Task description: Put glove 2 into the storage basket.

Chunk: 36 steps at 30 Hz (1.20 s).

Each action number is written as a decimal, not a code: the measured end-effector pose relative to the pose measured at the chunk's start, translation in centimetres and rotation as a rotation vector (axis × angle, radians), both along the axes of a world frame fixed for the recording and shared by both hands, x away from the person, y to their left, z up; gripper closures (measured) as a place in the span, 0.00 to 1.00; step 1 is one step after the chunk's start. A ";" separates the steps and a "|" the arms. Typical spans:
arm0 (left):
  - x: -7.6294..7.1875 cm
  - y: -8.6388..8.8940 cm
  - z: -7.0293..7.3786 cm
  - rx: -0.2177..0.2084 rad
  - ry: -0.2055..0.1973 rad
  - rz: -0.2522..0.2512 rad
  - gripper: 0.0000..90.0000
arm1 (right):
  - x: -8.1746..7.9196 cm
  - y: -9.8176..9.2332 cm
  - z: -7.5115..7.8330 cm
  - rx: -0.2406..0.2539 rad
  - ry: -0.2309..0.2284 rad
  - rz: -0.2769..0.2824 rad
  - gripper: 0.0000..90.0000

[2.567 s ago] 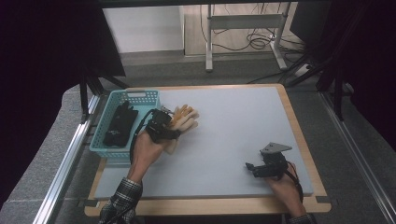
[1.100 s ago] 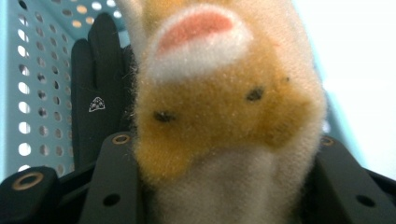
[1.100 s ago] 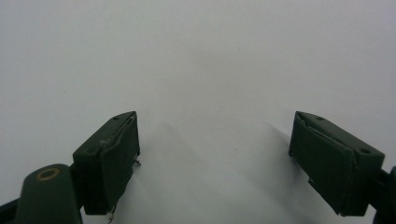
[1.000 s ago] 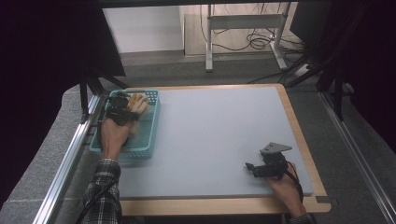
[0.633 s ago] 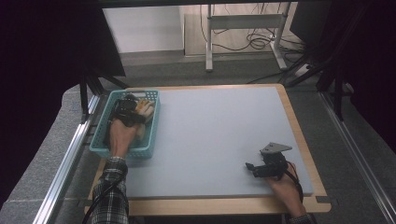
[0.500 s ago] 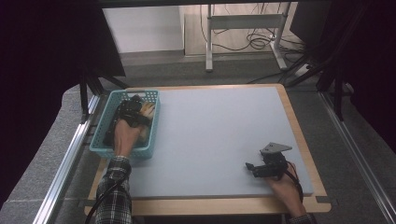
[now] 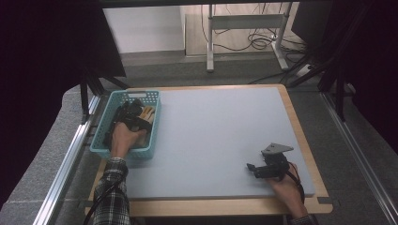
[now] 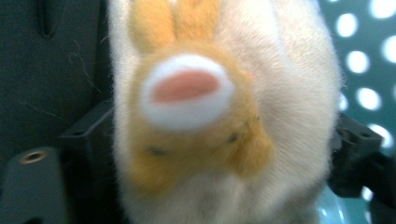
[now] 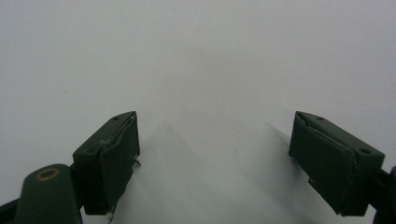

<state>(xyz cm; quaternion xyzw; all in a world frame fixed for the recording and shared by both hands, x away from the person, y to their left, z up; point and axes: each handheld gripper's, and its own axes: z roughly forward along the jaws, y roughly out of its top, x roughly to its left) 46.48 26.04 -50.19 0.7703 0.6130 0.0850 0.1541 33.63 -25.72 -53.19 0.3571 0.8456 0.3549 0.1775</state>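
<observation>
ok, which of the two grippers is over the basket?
The left gripper, down inside the teal basket with the cream-and-orange plush toy between its fingers. The right gripper sits open on the grey mat.

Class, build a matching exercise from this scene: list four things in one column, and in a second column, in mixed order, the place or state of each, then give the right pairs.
Column one:
1. plush toy
2. basket
3. right gripper
4. left gripper

Column two:
A. turquoise, at the table's left edge
B. jaws open over the bare grey mat
C. cream and orange, lying in the basket
D. down inside the basket, jaws just opened, the toy between them

Pairs: 1-C, 2-A, 3-B, 4-D
</observation>
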 end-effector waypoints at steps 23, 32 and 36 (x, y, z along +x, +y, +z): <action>-1.1 1.7 1.8 0.047 -0.094 0.055 0.96 | 0.0 0.0 0.0 -0.001 0.000 0.001 0.18; -1.1 0.3 1.5 -0.009 -0.095 0.024 1.00 | 0.0 0.0 0.0 -0.002 -0.001 0.001 0.18; -1.2 1.1 1.4 -0.064 -0.102 0.036 1.00 | 0.0 0.0 0.0 -0.002 -0.001 0.001 0.18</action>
